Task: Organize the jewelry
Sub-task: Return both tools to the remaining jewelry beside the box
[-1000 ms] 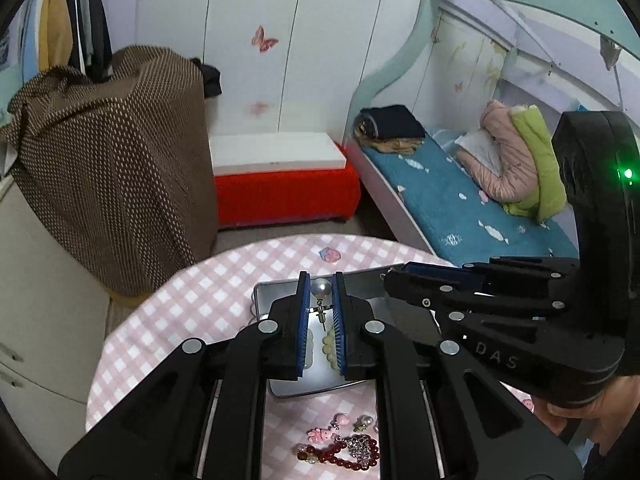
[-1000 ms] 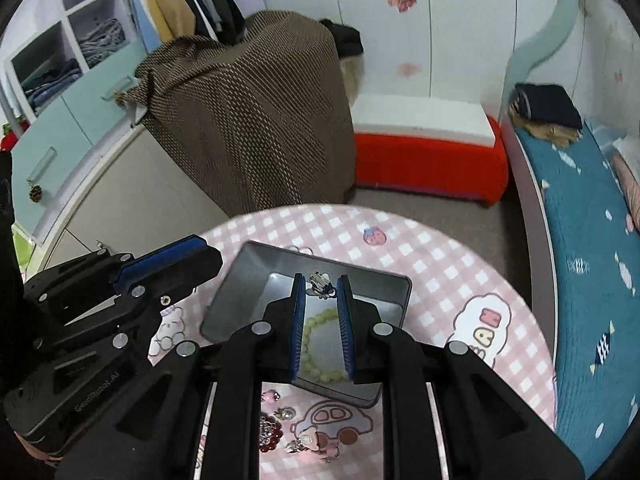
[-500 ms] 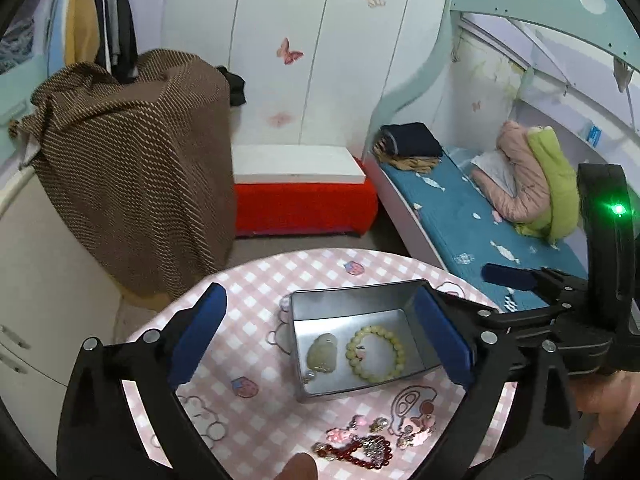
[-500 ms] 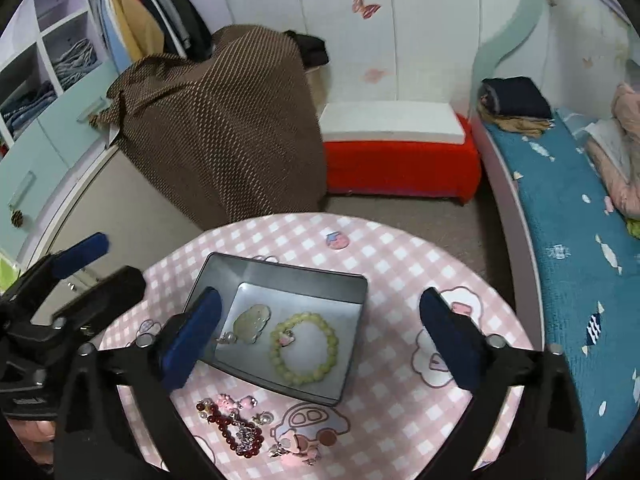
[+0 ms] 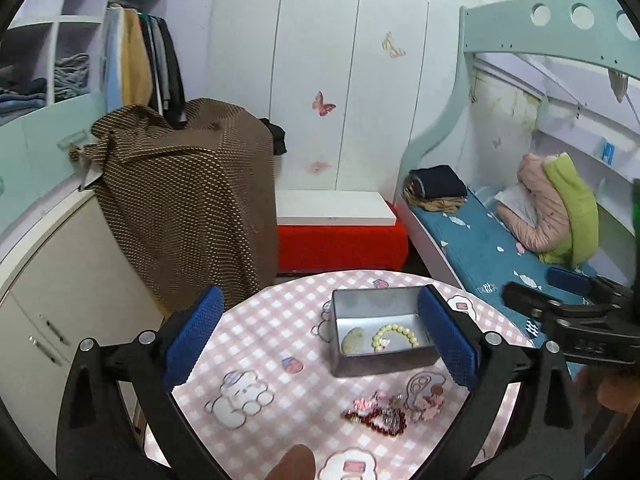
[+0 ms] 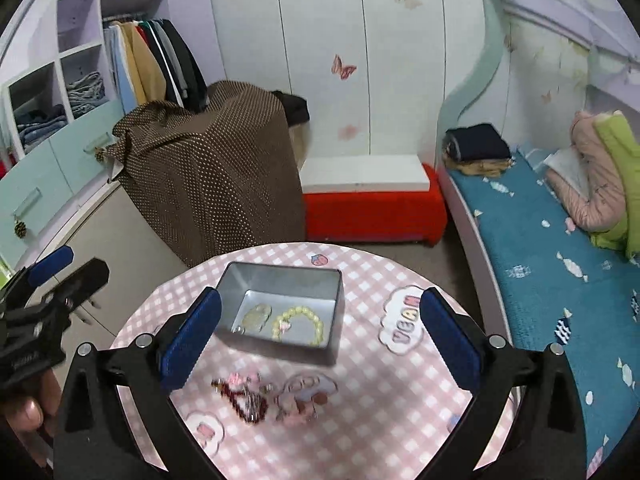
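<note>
I'm in a child's bedroom at home. Ahead of me stands a white wardrobe (image 5: pixel 344 80) stuck with butterfly decals (image 5: pixel 323 105), and to my left an open closet (image 6: pixel 160 64) hangs full of shirts and jackets, with folded clothes on its shelves (image 6: pixel 80 88). On my right is a pale green bunk bed (image 5: pixel 520 28) with a teal mattress (image 6: pixel 540 232), puffy jackets (image 5: pixel 556 208) heaped on it. A red bench seat (image 6: pixel 372 212) sits against the wardrobe. My round bench (image 5: pixel 280 344) wears a pink checked cartoon cloth.
</note>
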Demonstrator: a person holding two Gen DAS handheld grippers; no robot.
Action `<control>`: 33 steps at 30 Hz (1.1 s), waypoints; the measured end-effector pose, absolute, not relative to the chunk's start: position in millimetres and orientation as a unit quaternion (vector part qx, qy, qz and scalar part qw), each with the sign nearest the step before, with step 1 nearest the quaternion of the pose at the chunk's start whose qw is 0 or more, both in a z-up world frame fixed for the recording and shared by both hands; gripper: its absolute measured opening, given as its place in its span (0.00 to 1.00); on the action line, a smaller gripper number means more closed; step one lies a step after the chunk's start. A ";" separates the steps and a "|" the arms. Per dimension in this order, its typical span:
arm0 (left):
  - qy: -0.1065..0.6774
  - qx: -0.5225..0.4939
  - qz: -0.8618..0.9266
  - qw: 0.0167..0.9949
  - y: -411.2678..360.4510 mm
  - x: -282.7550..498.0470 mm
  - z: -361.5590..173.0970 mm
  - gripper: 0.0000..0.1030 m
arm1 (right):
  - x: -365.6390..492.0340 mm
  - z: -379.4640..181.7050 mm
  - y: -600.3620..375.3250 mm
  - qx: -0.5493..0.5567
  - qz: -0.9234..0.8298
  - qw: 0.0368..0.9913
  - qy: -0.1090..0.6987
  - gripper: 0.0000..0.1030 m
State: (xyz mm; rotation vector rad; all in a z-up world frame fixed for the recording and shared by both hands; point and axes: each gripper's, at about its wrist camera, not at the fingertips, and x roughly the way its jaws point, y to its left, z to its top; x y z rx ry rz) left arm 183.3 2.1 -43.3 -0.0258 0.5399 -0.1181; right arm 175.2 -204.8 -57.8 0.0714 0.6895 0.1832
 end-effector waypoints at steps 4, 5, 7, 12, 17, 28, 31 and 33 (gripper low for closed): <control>0.263 -0.021 -0.047 0.963 11.1 154.8 -48.8 0.95 | 143.8 -62.8 -211.7 0.024 0.081 0.939 0.332 0.93; 0.264 -0.019 -0.045 0.963 11.7 149.7 -51.5 0.95 | 136.9 -65.9 -212.5 0.021 0.079 0.939 0.334 0.93; 0.268 -0.012 -0.037 0.963 13.0 138.5 -59.0 0.95 | 124.8 -72.8 -211.9 0.012 0.075 0.938 0.337 0.93; 0.289 -0.009 -0.027 0.957 13.9 123.9 -83.9 0.95 | 112.0 -99.9 -202.7 -0.014 0.070 0.929 0.362 0.93; 0.321 -0.020 -0.024 0.946 17.2 120.8 -113.2 0.95 | 111.8 -129.0 -195.2 -0.021 0.074 0.918 0.389 0.93; 0.368 -0.024 -0.035 0.929 14.1 125.3 -155.1 0.95 | 140.0 -184.9 -177.7 -0.051 0.098 0.894 0.434 0.87; 0.374 -0.025 -0.039 0.926 12.4 131.0 -159.1 0.95 | 151.3 -197.7 -173.8 -0.057 0.102 0.889 0.443 0.86; 0.376 -0.024 -0.040 0.925 10.8 132.9 -160.8 0.95 | 157.1 -204.1 -172.8 -0.059 0.102 0.887 0.447 0.81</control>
